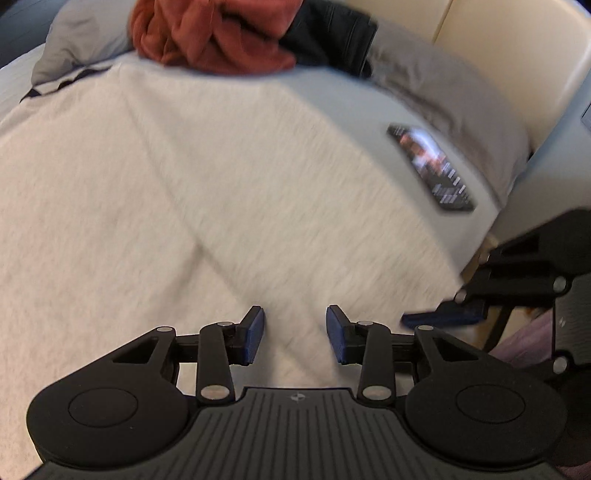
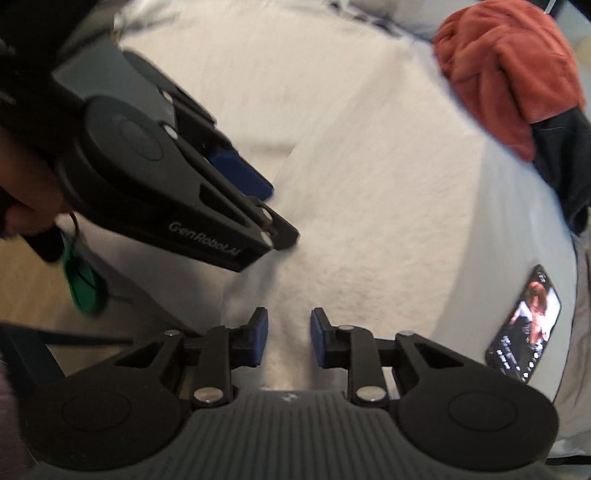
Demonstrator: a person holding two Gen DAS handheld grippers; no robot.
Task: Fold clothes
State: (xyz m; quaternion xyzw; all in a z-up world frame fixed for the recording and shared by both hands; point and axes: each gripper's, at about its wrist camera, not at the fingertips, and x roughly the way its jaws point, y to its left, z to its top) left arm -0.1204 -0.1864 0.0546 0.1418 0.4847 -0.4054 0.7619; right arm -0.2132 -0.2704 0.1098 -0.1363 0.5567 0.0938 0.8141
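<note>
Both grippers' fingers [image 1: 255,334] are apart, holding nothing; pinch the white garment [image 1: 207,192] at the bed's near edge evenly.

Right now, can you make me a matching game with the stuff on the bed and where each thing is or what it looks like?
Things:
1. white garment
2. red clothes
3. phone
4. black clothes

Descriptions:
A. screen lit up, lying on the grey sheet
B. bunched in a heap
C. dark, right beside the red heap
D. spread out under both grippers

Pairs: 1-D, 2-B, 3-A, 4-C
</note>
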